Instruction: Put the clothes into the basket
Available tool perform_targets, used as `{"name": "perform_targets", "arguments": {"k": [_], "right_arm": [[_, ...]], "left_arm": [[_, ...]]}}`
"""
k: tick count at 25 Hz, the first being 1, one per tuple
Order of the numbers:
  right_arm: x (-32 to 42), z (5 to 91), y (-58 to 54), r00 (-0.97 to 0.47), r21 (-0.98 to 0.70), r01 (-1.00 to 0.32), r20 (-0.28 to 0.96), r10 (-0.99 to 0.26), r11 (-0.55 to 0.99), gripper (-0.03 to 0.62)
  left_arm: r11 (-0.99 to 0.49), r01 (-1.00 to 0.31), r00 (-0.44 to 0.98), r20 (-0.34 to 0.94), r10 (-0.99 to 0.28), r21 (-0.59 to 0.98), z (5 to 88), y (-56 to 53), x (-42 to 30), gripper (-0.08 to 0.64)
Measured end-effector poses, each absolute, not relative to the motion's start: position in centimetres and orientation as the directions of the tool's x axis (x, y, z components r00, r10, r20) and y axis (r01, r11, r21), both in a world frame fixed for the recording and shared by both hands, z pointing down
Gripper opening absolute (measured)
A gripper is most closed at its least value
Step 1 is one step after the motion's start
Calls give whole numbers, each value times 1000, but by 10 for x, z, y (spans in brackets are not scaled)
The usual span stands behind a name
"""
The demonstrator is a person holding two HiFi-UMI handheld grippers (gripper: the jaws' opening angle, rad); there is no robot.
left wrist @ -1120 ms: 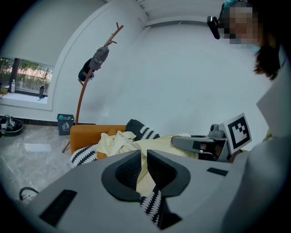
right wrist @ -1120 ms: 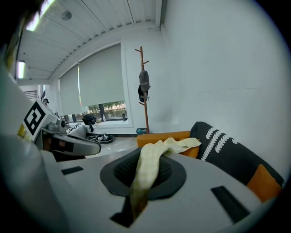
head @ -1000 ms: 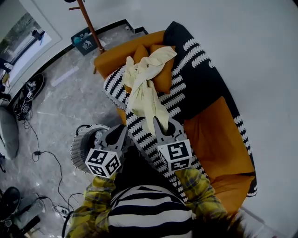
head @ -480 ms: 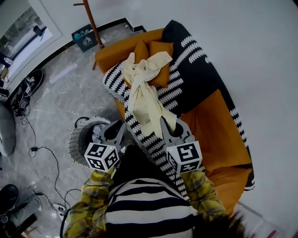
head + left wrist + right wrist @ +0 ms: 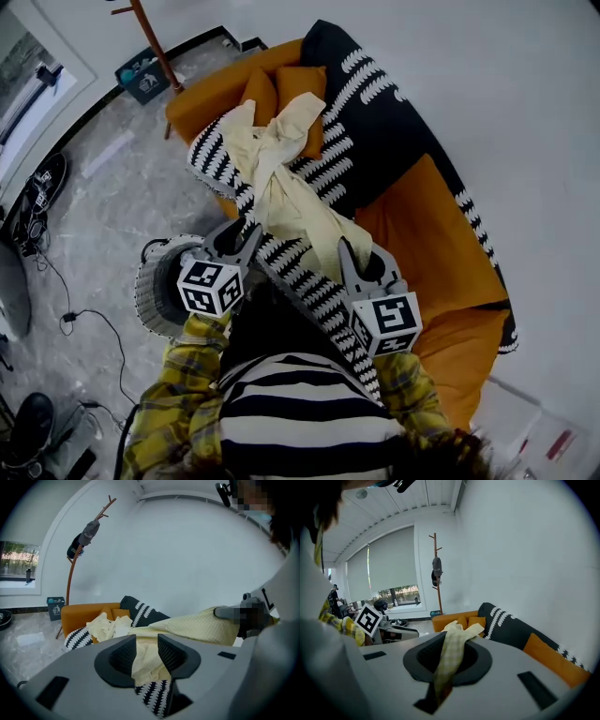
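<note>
The long orange fabric sofa in front of me carries a black throw blanket with white dashed stripes, draped over its back and seat. Two orange cushions lean at its far end. A pale yellow knitted garment lies stretched along the blanket from the cushions toward me. To my left, the grey marble floor bears a round woven basket just beside the sofa, dark shoes, black cables and a teal box by the wall.
</note>
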State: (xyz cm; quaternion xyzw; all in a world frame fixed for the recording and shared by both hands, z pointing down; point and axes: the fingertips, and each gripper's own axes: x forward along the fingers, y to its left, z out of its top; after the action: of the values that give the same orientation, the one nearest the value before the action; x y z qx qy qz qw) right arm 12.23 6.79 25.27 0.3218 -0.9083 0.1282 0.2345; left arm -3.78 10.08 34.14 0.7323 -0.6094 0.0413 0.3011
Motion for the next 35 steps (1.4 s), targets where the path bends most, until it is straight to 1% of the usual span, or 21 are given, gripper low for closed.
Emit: {"name": "perform_targets", "arguments": {"k": [10,17,24,35], "right_arm": [[167,268,68,-581,-117,-762,557,-593,637,43],[188,285,69,-501,-111,-824,599,-624,555,43],[183,309,66,-482,-125,-834,638,-600,538,43],[152,358,39,-509,-152,-802,680,-527,578,43]], "left_arm": [[-200,-912,368,498,-785,359,398,59,-15,172],[-193,-925,355,558,-750,328,436,28,-25,201],[-180,-936,337,617,-712,303,476,2,-32,226],[-191,-951,307,697,-648,241,527,-14,-40,241]]}}
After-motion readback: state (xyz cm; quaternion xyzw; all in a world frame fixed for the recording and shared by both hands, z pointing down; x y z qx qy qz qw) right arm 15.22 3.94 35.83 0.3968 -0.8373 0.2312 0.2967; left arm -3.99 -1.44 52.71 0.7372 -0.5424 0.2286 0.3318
